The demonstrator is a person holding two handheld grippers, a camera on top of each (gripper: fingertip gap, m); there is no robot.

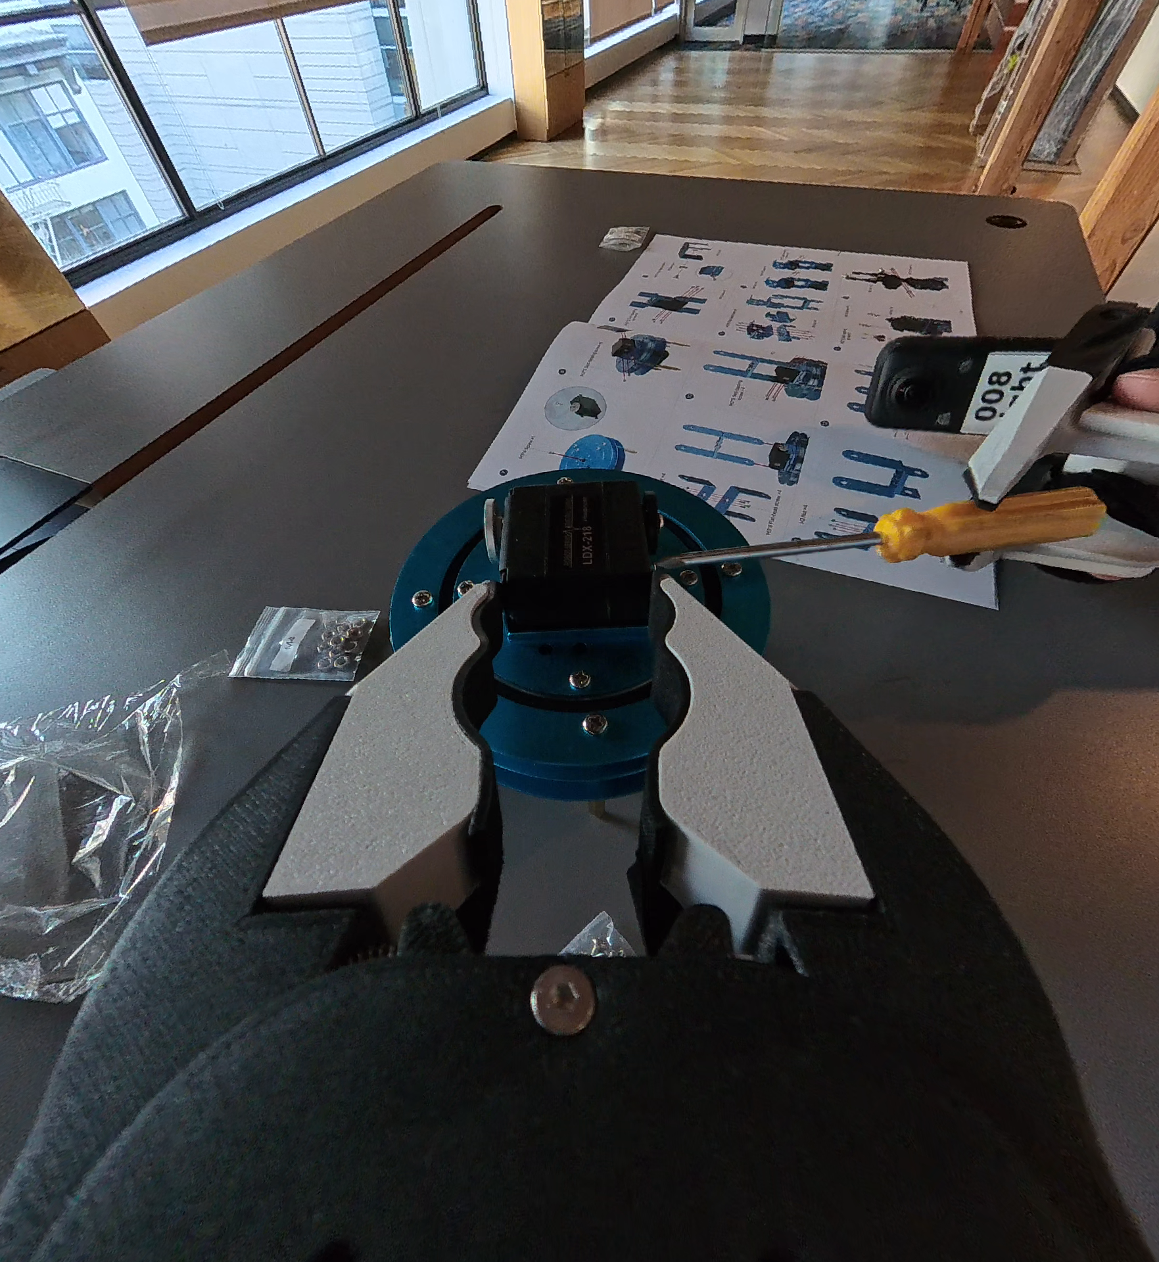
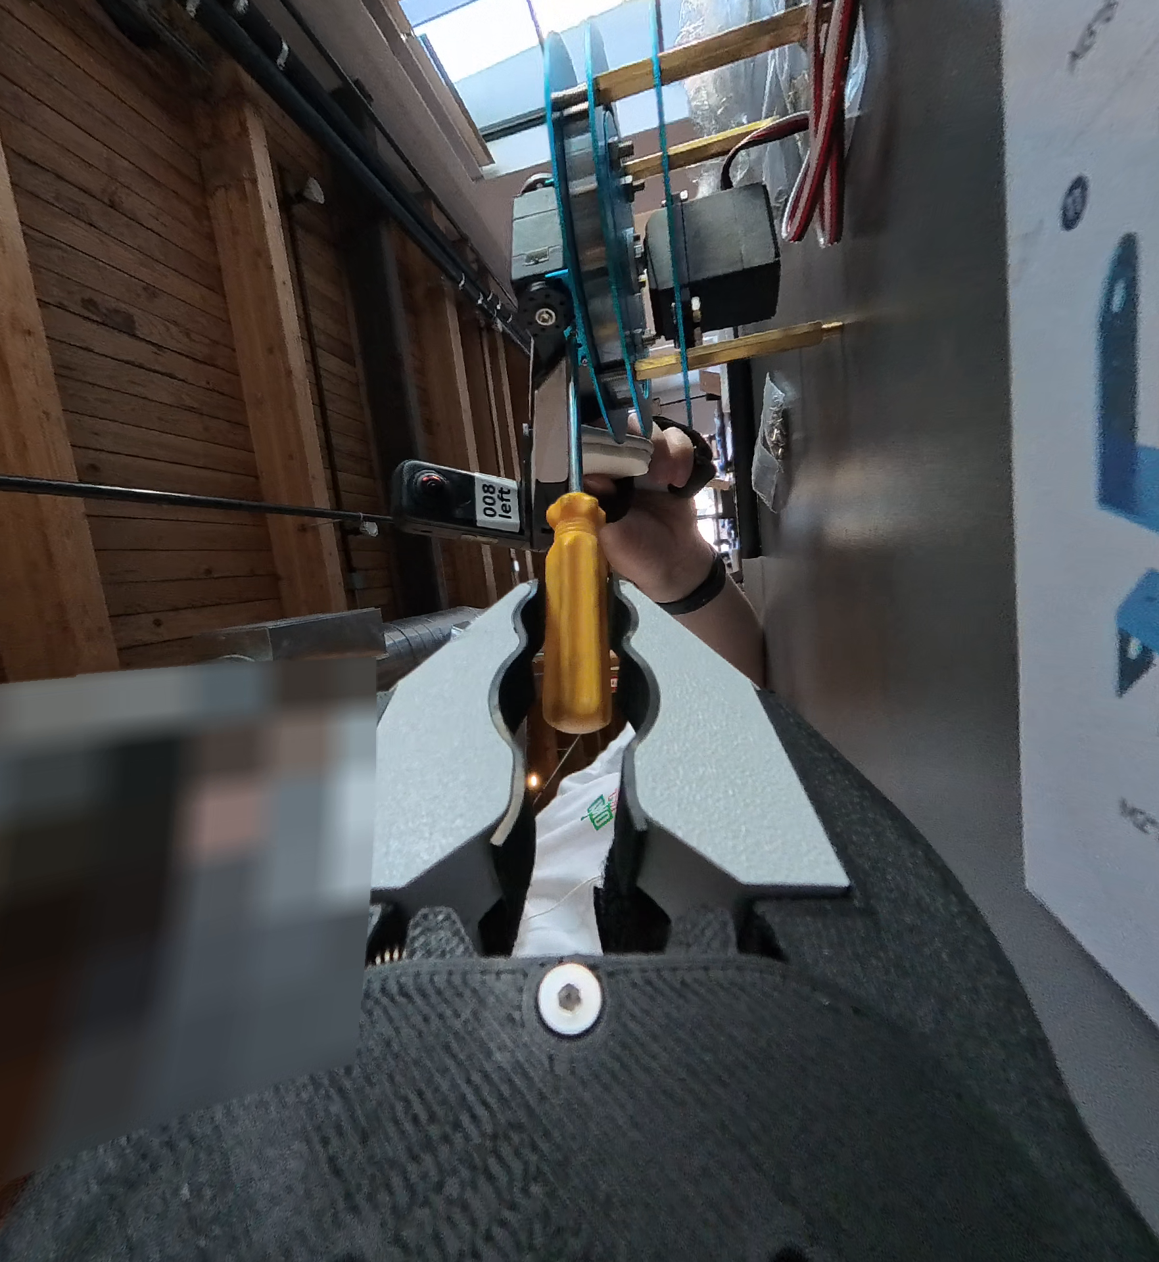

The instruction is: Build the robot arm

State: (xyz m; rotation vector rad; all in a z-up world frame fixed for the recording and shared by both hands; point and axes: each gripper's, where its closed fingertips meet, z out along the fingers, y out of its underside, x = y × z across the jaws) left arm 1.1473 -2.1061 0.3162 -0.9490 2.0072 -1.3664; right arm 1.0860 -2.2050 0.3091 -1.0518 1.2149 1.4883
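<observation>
A blue round metal base (image 1: 566, 758) with a black servo (image 1: 576, 546) mounted on top stands on brass standoffs on the dark grey table (image 1: 289, 423). My left gripper (image 1: 576, 594) is closed around the base's raised blue middle, one finger on each side. My right gripper (image 2: 575, 594) is shut on a yellow-handled screwdriver (image 2: 573, 614). It also shows in the left wrist view (image 1: 1013, 526), coming in from the right. The screwdriver's (image 1: 986, 522) metal tip touches the servo's right side. The right wrist view is rolled sideways and shows the base's blue discs (image 2: 597, 273) edge-on.
Printed assembly sheets (image 1: 768, 369) lie behind the base. A small bag of nuts (image 1: 306, 642) and crumpled clear plastic (image 1: 50, 819) lie at the left. A small bag of screws (image 2: 771, 437) lies near the base. Red and white servo wires (image 2: 829, 136) trail off. Windows stand beyond the table.
</observation>
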